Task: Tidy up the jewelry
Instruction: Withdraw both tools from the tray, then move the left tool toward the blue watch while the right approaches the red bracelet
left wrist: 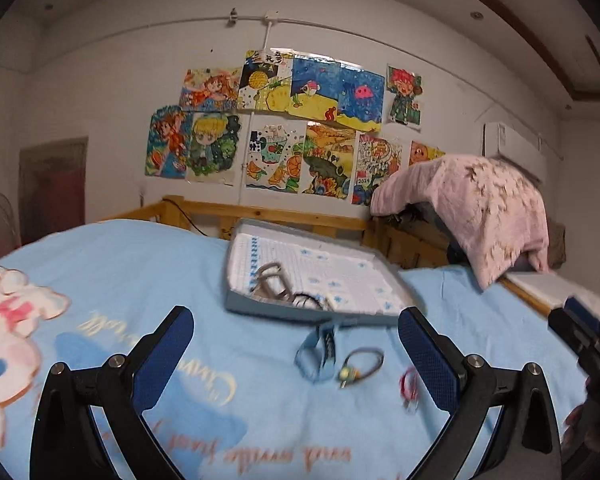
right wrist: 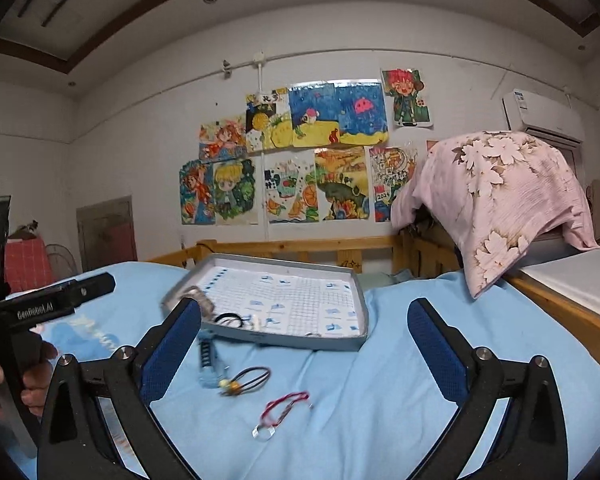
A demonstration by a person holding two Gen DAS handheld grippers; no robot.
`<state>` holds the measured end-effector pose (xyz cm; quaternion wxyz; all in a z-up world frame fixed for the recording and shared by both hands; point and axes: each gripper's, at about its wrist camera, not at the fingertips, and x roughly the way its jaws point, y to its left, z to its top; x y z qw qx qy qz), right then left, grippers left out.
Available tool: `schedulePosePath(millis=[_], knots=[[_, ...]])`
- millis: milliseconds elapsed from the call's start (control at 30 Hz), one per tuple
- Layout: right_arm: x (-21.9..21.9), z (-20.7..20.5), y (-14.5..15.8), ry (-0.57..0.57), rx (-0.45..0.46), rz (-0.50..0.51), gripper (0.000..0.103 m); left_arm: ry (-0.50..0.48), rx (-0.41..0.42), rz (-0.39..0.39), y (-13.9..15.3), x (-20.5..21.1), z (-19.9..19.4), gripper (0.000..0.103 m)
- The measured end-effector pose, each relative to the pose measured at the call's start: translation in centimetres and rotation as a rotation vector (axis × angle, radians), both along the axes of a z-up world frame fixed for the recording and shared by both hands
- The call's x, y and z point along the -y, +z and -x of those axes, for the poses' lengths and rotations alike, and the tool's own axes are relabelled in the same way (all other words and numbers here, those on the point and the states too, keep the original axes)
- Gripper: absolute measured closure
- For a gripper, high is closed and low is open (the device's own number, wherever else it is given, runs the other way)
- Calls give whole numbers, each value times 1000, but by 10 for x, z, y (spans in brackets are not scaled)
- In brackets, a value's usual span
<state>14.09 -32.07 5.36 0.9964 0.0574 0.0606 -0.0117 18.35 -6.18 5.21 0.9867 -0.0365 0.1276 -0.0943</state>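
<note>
Both sets of tongs stand fully spread with nothing between the pads: the left gripper (left wrist: 296, 344) and the right gripper (right wrist: 304, 340) each hover above the blue bedsheet (right wrist: 400, 360), holding nothing. The grey tray (right wrist: 356, 300) sits at mid-frame in both views and already holds a silver bangle (right wrist: 198, 294) and a dark cord (right wrist: 228, 319) near its lower left corner. Three pieces lie loose on the sheet just below the tray's near edge: a light blue strap (left wrist: 314, 354), a dark loop with a yellow bead (right wrist: 246, 380), and a red cord bracelet (right wrist: 286, 404). In the right wrist view the red bracelet lies lower centre, between the spread fingers, its long axis running lower left to upper right; the right hand appears the nearer to it. In the left wrist view that bracelet is blurred and half hidden beside the right-hand finger, whereas the blue strap sits centred there. The left view alone shows the strap's full loop.
</note>
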Motion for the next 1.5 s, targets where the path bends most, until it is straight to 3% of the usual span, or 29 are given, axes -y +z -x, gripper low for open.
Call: schedulePosePath(millis=[167,533,767,1200,1500], knots=[[-10,34,-10,23,-22,18,2,51,18,-25,-20,-6,45,0],[-18,86,-34,37,-69,4,2,19,63,-96,-38,-9,102,0],[-16,96,-62,10,-150,-25,2,54,37,-80,-54,-20,112,0],[-27,83,-71,19,-208,-24,2,66,30,-74,-57,-23,114,0],[-24,81,-71,-6,-204,-53,2,62,10,-126,-61,-10,111,0]])
